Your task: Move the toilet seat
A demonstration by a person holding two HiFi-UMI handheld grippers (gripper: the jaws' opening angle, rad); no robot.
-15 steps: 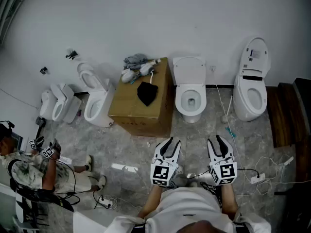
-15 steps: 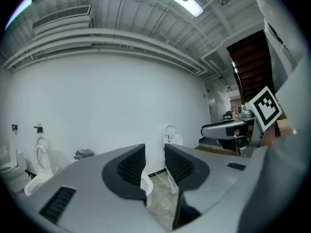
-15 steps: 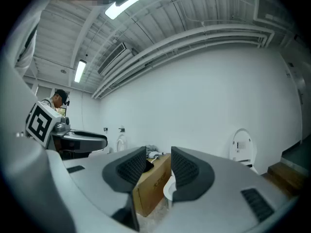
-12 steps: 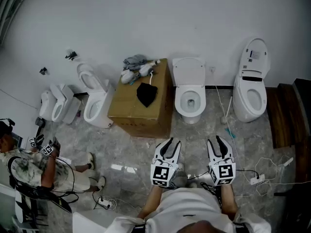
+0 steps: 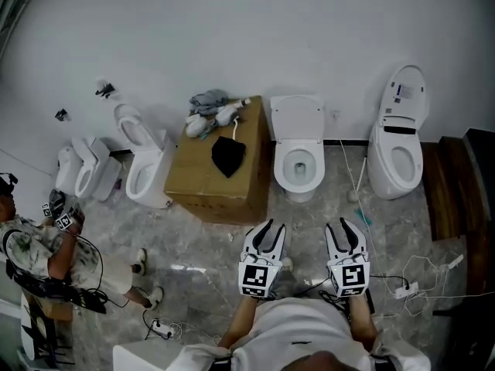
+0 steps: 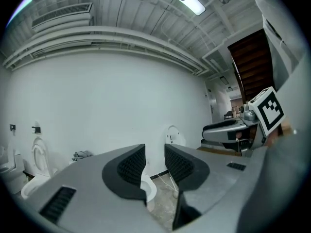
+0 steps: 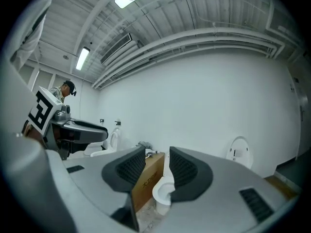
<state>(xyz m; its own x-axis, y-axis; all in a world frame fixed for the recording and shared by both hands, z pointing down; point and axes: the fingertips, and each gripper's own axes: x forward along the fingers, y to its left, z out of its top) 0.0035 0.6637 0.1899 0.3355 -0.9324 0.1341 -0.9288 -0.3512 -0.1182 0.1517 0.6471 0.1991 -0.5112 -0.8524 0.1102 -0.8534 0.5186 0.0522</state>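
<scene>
A cardboard box (image 5: 197, 178) stood on the grey floor (image 5: 205, 246), with a black cloth (image 5: 227, 155) lying on its top and grey rags (image 5: 207, 99) heaped at its twelve o'clock edge. At eight o'clock a person (image 5: 39, 250) sat, and white cables (image 5: 421, 273) trailed at four o'clock.

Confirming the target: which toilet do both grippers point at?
The middle toilet, just right of the box: both gripper views frame its bowl between the jaws. The tall-lidded toilet stands farther right, the other toilets left of the box.
</scene>
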